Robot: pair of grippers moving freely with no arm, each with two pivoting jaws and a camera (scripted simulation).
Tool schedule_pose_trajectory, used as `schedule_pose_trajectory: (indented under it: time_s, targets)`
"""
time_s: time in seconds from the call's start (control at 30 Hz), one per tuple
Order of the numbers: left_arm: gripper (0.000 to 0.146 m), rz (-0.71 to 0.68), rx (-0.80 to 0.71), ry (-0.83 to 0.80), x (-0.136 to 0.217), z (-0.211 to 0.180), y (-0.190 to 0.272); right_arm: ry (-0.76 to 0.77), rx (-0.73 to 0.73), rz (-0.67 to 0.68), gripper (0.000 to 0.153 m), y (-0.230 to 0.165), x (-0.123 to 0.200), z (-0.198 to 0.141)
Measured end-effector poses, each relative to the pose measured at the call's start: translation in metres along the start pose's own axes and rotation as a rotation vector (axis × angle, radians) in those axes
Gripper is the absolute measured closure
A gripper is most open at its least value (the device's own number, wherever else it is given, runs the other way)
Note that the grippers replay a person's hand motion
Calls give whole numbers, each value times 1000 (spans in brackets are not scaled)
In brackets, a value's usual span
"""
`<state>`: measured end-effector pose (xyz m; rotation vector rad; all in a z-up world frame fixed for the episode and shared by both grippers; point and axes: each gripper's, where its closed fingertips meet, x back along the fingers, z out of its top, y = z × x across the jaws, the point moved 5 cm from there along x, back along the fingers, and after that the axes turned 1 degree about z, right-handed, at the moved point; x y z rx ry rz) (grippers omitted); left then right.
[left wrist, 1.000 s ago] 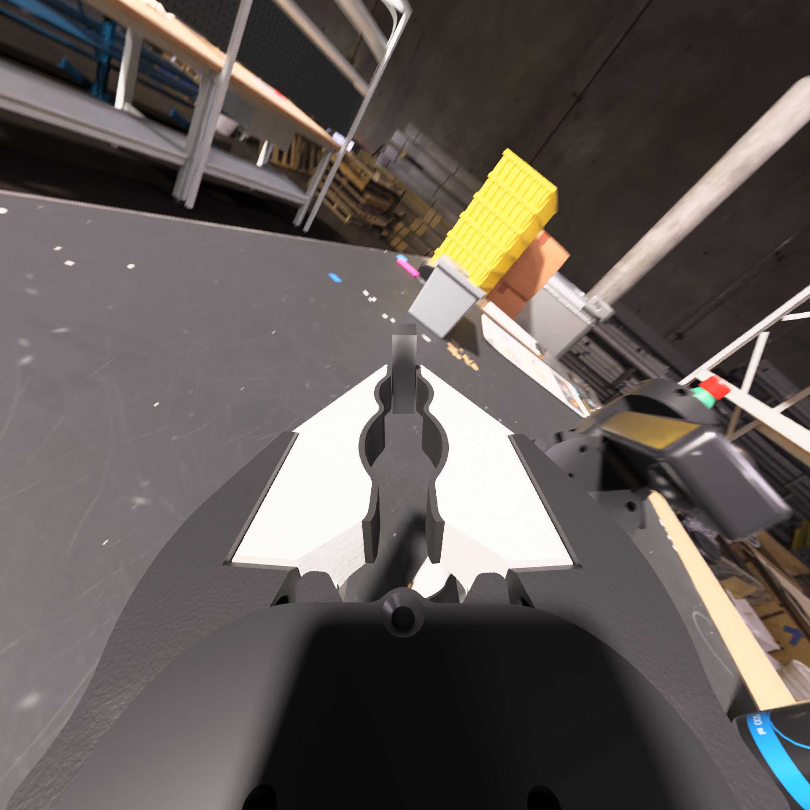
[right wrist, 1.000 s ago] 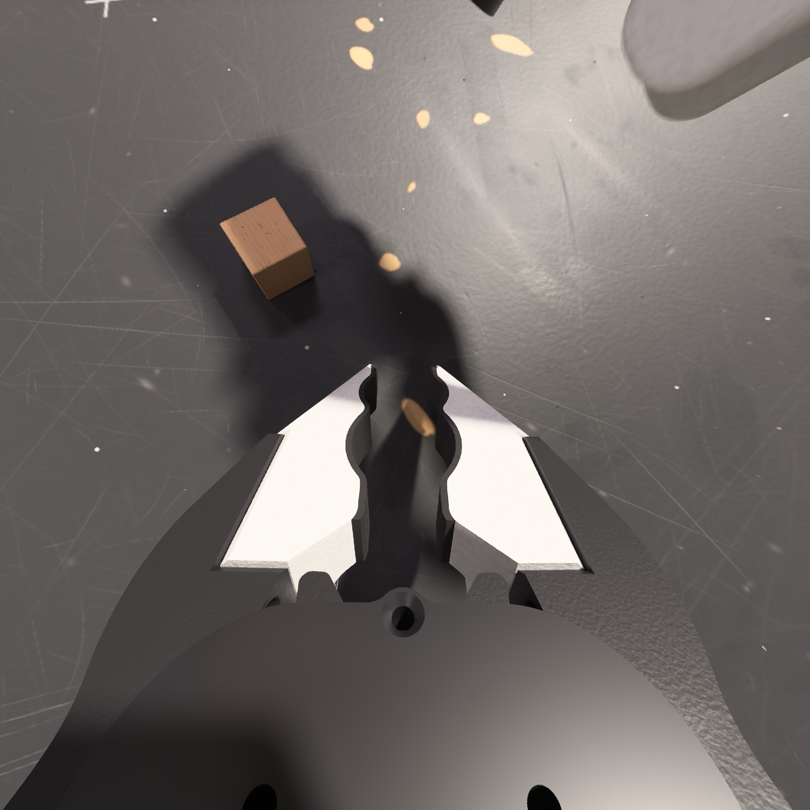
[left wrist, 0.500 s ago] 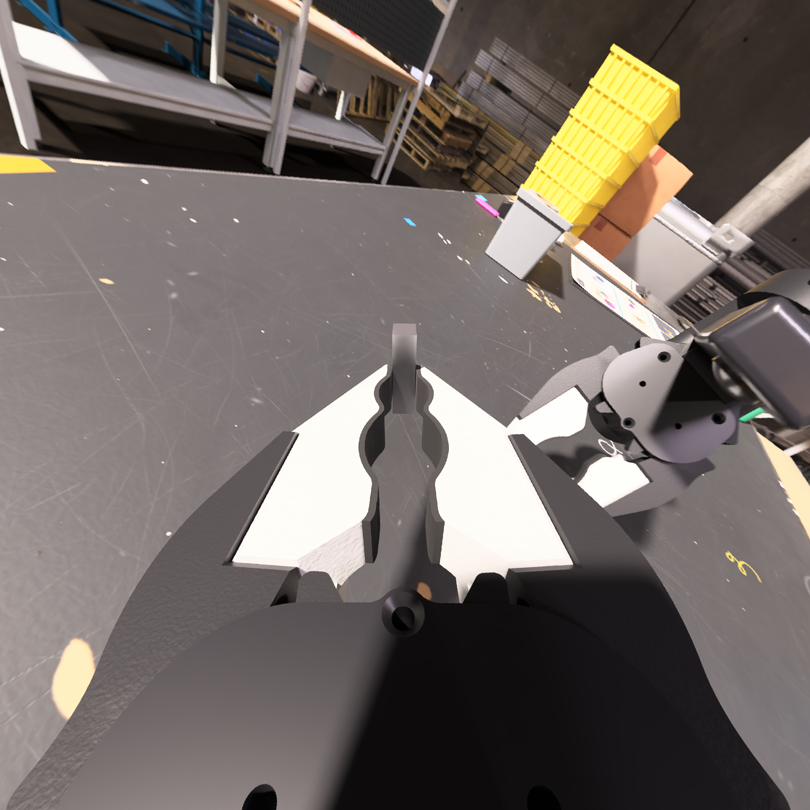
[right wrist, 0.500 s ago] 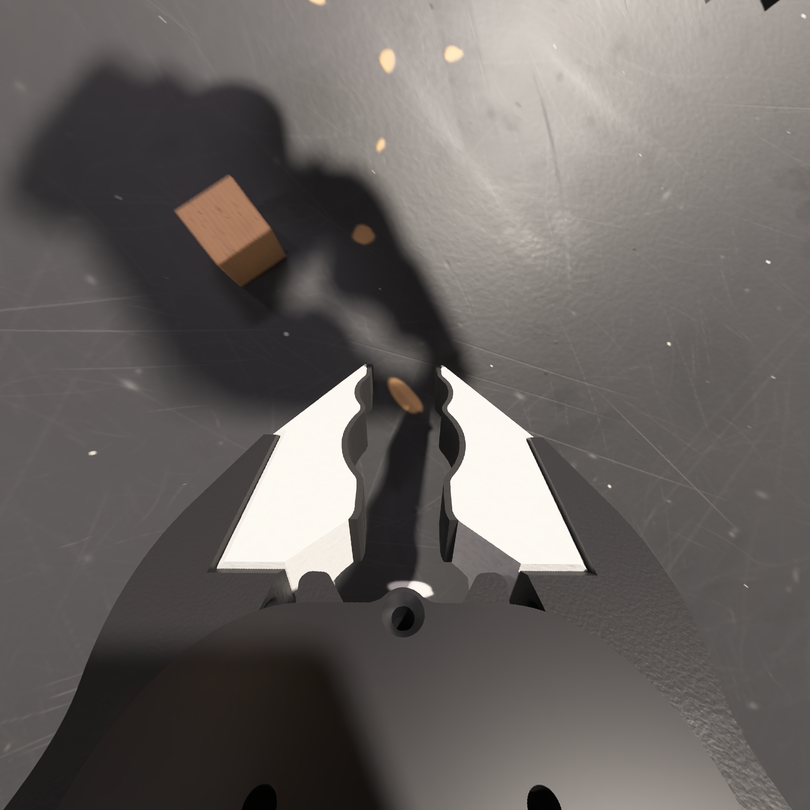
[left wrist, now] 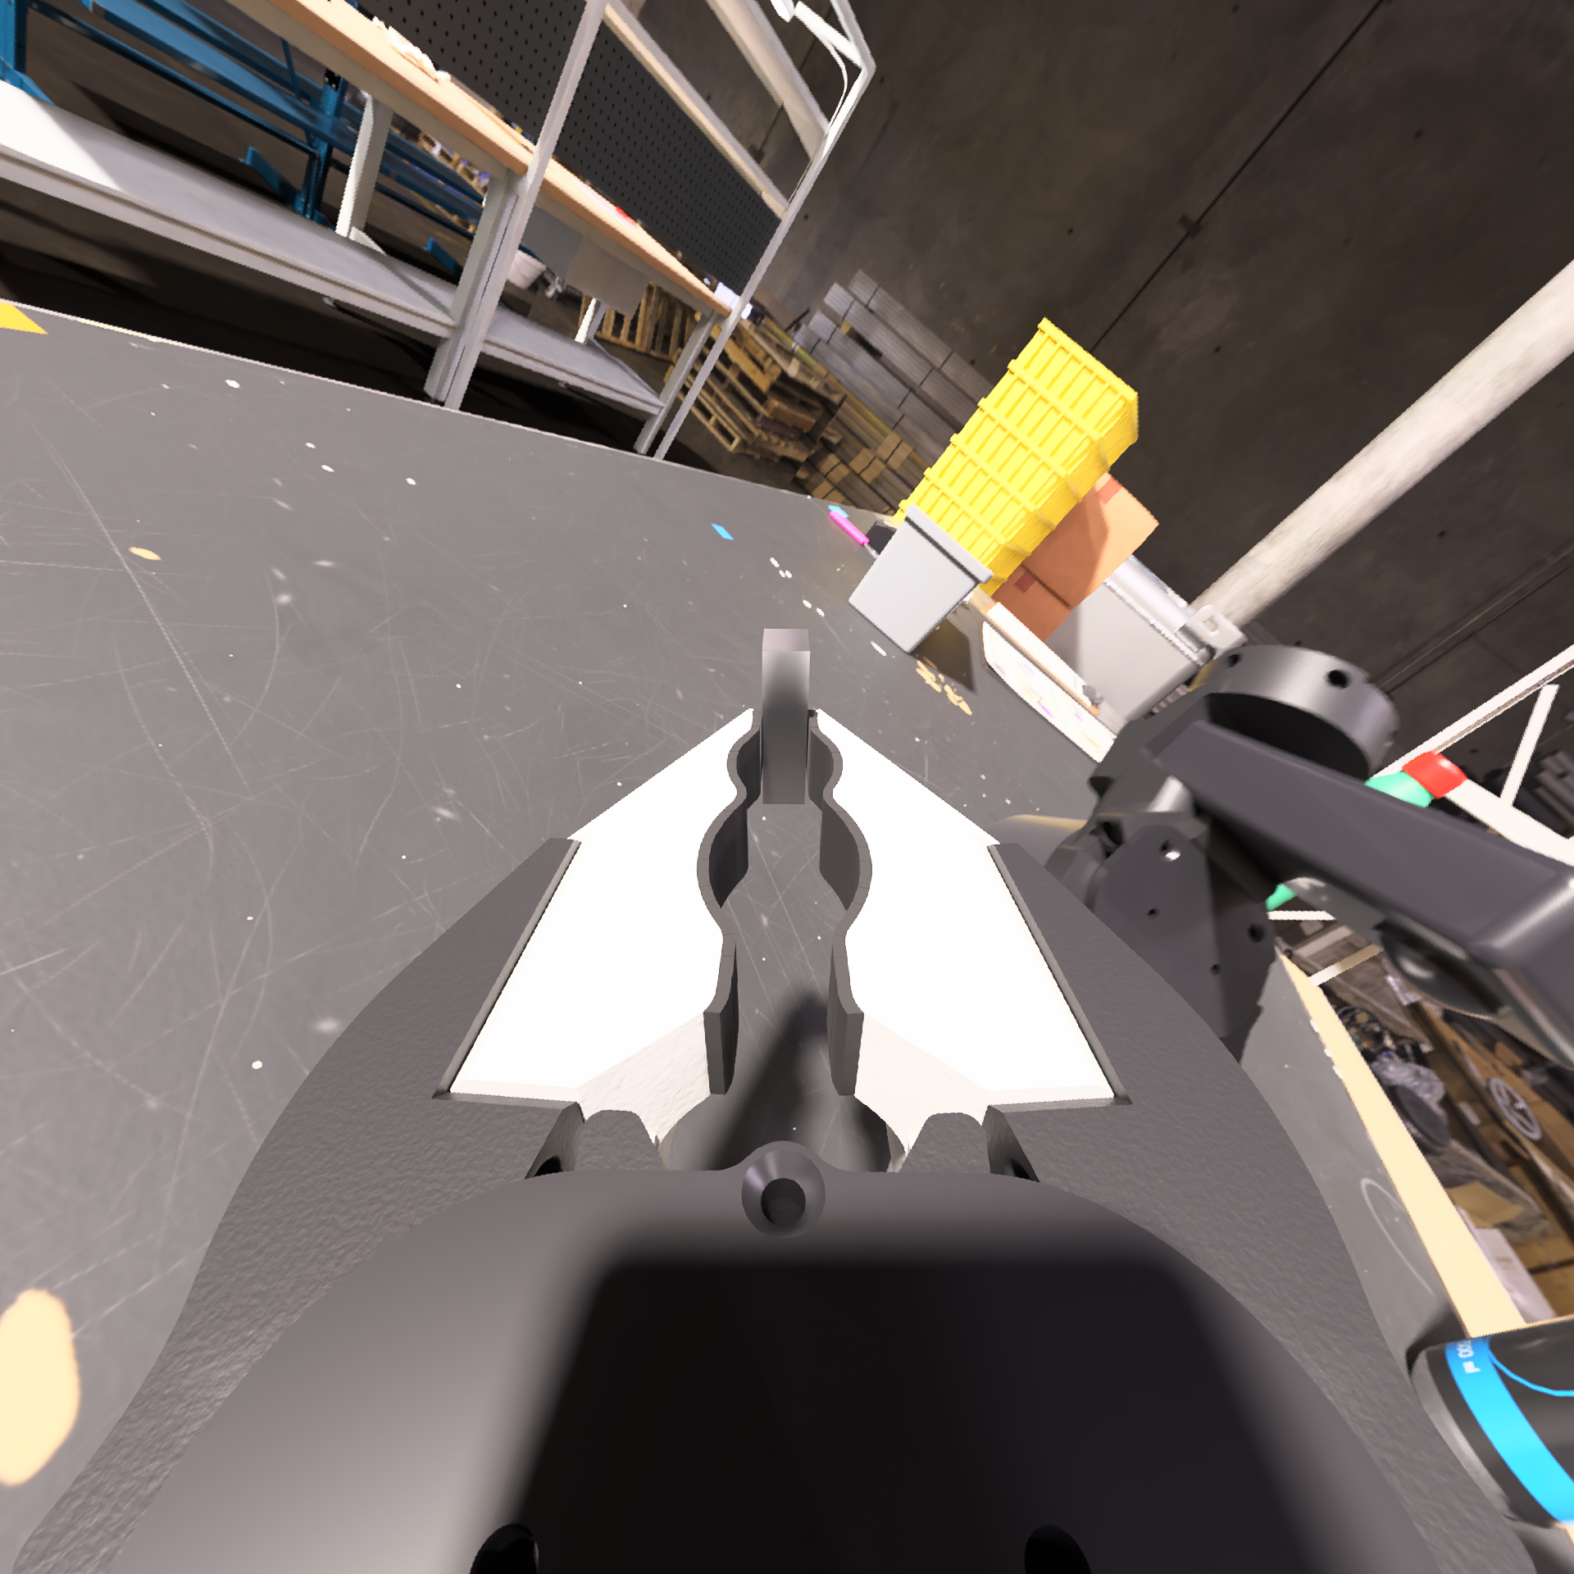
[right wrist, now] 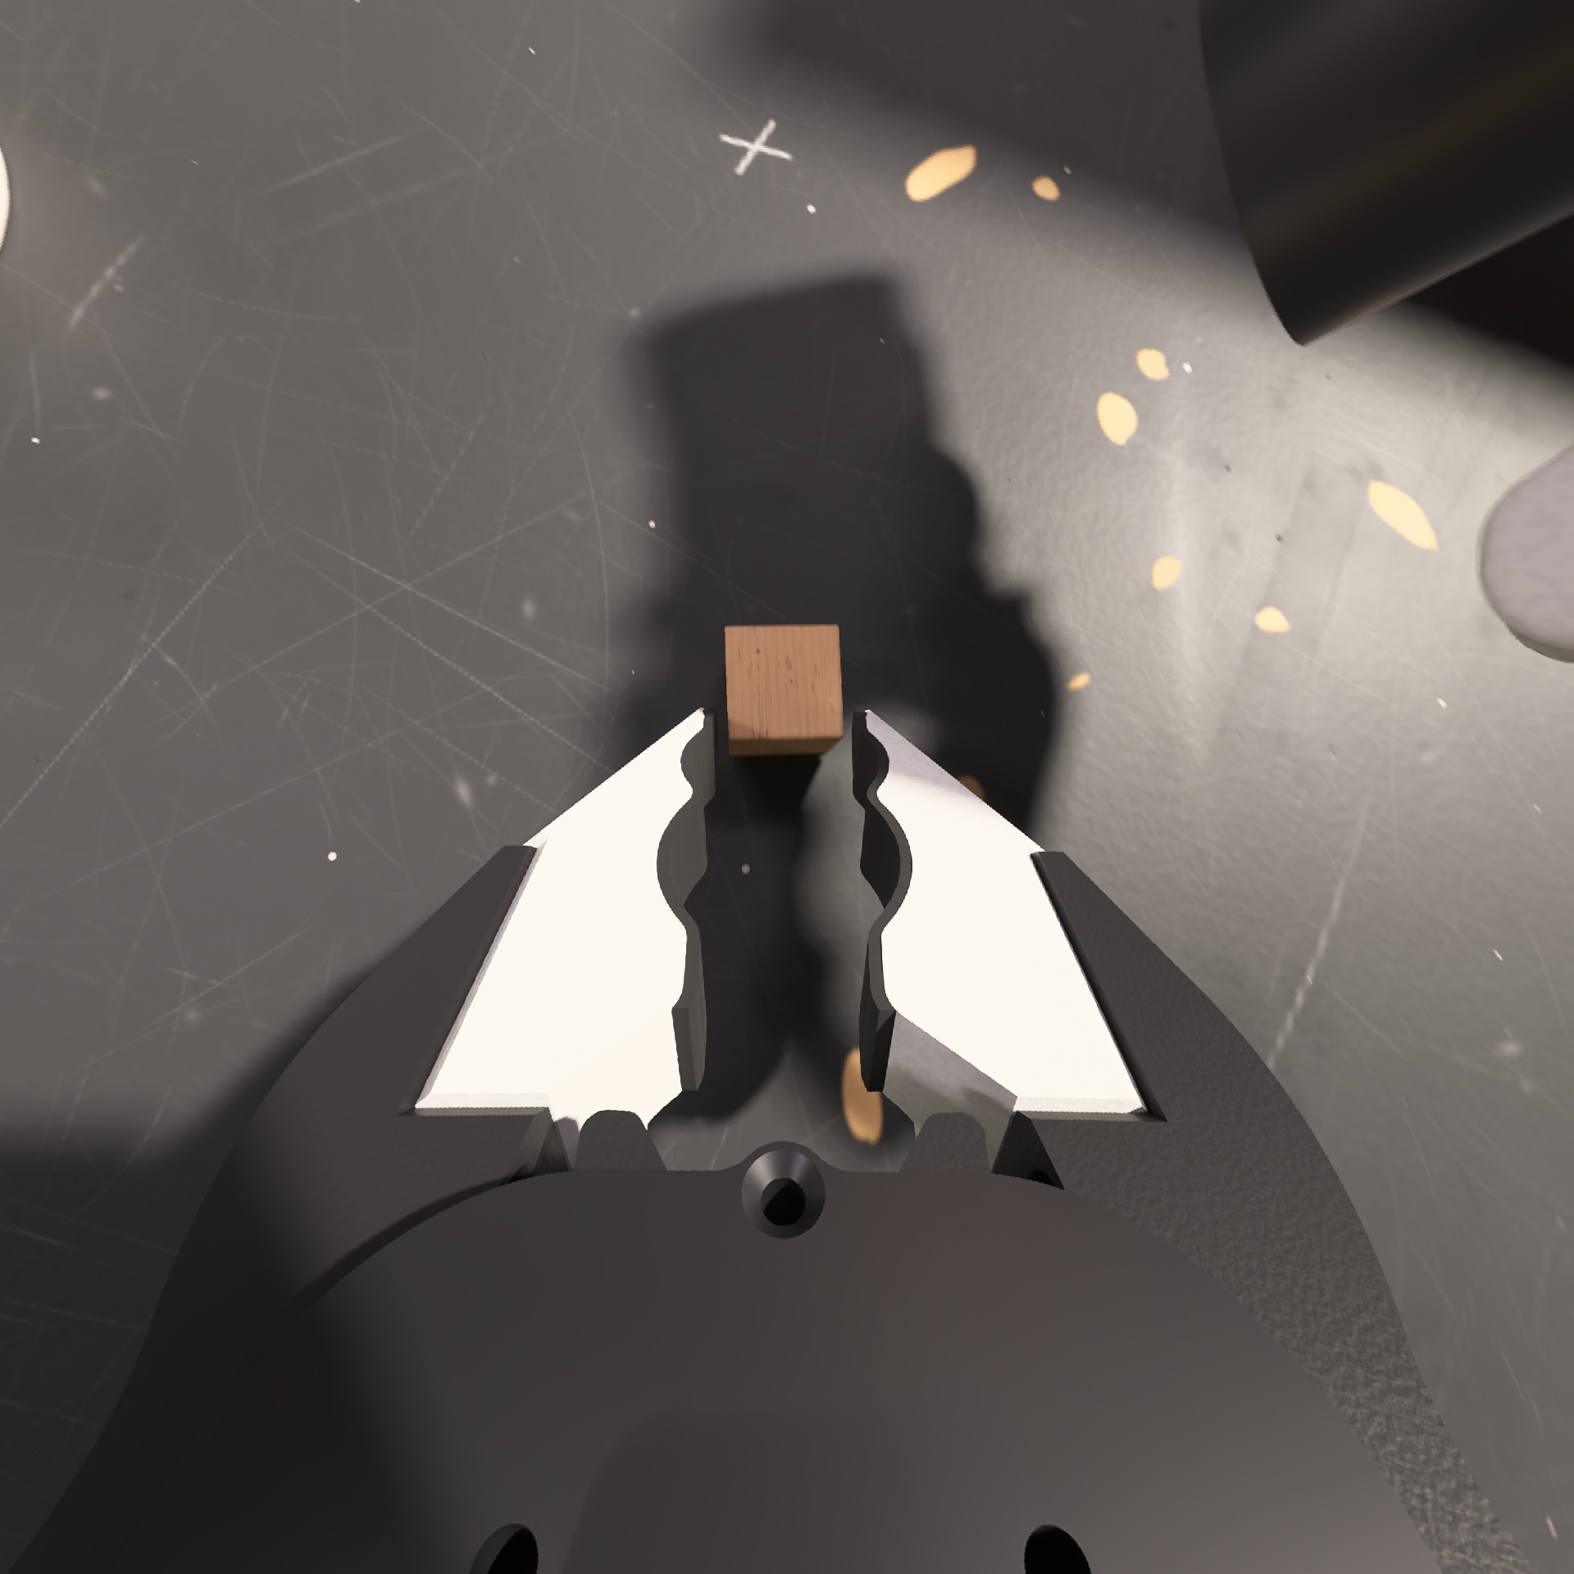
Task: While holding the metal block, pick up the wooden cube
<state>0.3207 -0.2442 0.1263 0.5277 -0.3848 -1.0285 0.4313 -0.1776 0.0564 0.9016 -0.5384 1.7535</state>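
— Pinching what, the left gripper (left wrist: 784, 724)?
— A smooth grey metal block (left wrist: 785, 711), clamped upright at its fingertips above the scratched dark table (left wrist: 298, 681).
— And the right gripper (right wrist: 782, 724)?
— It stood spread, holding nothing; the grainy wooden cube (right wrist: 782, 688) sat on the table just beyond its tips, well away from any edge.
— Any legible writing?
— None could be read.

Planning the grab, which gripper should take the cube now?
Right. The right gripper is open with the cube lined up just past its fingertips; the left gripper is shut on the block.
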Motion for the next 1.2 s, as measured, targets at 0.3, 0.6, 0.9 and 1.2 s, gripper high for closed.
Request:
schedule_pose_trajectory:
  time_s: [0.3, 0.6, 0.9, 1.2]
  targets:
    - [137, -22, 15, 5, 3, 1, 0, 13, 39, 15, 125, 0, -9, -2]
    - [137, -21, 13, -12, 1, -1, -1, 14, -1, 14, 125, 5, 5, -10]
    - [137, -27, 14, -18, 1, -2, 0, 4, -149, 74, 125, 17, 2, -15]
    - [137, -29, 14, -16, 1, -2, 0, 21, -16, -58, 125, 12, 5, -8]
